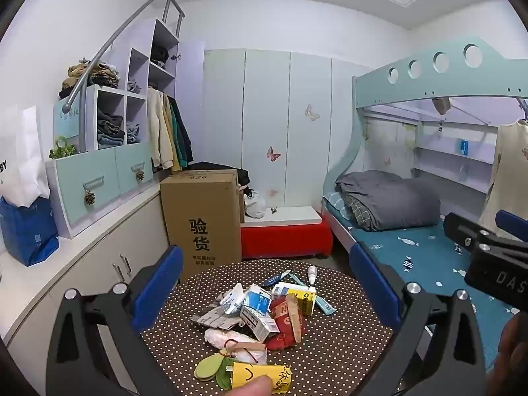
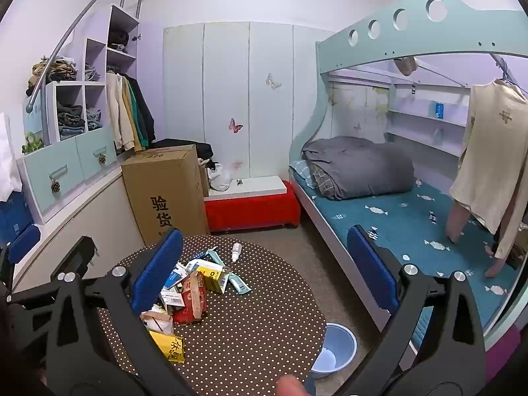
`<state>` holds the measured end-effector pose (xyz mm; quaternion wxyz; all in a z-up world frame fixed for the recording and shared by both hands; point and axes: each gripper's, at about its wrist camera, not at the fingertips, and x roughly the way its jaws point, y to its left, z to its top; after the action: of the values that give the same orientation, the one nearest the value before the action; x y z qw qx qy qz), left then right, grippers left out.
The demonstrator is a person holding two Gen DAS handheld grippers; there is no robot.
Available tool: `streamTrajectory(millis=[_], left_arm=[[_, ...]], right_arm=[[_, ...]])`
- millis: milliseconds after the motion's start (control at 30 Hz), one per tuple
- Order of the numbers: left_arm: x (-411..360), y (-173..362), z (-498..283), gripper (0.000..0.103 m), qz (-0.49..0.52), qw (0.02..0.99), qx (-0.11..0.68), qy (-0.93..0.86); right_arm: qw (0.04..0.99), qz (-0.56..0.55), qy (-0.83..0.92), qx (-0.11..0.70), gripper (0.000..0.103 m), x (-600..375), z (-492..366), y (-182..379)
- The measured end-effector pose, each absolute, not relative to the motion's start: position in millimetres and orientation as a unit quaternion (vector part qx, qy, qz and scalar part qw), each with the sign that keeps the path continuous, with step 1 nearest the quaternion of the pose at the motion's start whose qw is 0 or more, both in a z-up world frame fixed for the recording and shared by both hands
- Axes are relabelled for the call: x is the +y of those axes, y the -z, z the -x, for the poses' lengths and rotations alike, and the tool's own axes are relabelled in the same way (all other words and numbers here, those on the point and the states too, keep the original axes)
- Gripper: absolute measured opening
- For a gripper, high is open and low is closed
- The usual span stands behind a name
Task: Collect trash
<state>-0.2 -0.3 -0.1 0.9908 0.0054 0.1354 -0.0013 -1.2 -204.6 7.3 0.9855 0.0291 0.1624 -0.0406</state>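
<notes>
Ahead of both grippers, on the round polka-dot desk (image 1: 346,340), lies the pile of trash (image 1: 264,313): small cartons, a red crumpled wrapper (image 1: 283,325), a yellow box (image 1: 305,300), a flattened tube, and a white dropper bottle (image 1: 312,275) at the pile's far edge. A yellow paper tag (image 1: 260,376) sits at the pile's near edge, closest to the left gripper (image 1: 264,283).

Seen from the left wrist, the pile lies straight ahead, centred between the two blue fingers (image 1: 158,287). From the right wrist the same pile (image 2: 194,290) sits off to the left, partly hidden behind that gripper's left finger (image 2: 156,270), while a blue bucket (image 2: 336,346) stands on the floor just beyond the desk's right rim. So the left hand looks the better lined up with the pile, and the right gripper (image 2: 264,270) nearer the bucket, which is probably where the trash goes.

Both grippers are released, jaws spread wide with nothing between them, and both tilt gently downward toward the desk. The pile as a whole runs from the tag away toward the dropper bottle, roughly along the left gripper's line of sight. The single pieces point every way, so each would likely need its own wrist turn. Nothing has been lifted yet, by the look of it.
</notes>
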Motion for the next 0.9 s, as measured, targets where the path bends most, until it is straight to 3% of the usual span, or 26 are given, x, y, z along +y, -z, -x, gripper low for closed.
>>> streamTrajectory(millis=[900], left_arm=[[1.5, 0.9, -3.2, 0.099, -0.001, 0.99, 0.141, 0.013]], right_arm=[[0.985, -0.034, 0.038, 0.163, 0.097, -206.0, -0.9, -1.8]])
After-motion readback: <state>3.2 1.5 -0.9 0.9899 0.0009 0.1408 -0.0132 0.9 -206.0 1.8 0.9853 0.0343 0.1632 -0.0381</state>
